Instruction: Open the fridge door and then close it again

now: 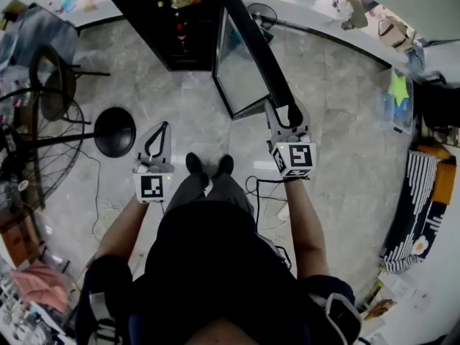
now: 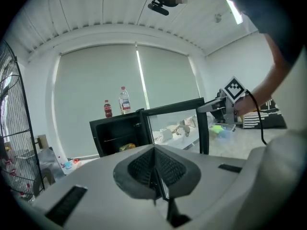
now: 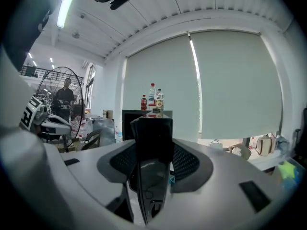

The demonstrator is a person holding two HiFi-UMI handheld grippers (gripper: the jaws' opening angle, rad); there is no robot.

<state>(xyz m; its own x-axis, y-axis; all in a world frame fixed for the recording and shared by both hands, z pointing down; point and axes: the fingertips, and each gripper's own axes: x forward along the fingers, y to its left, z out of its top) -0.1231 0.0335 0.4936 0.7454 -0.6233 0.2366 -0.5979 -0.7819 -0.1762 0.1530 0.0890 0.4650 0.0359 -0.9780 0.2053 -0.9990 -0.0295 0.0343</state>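
Black fridge door (image 1: 243, 74), clamped in right hand-held gripper (image 1: 287, 115), blocks its view; left hand-held gripper (image 1: 162, 128) closed.

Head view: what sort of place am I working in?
Likely an office or lab workroom: a small black fridge stands on tiled floor, a cluttered counter runs under blinded windows, and a big standing fan is nearby.
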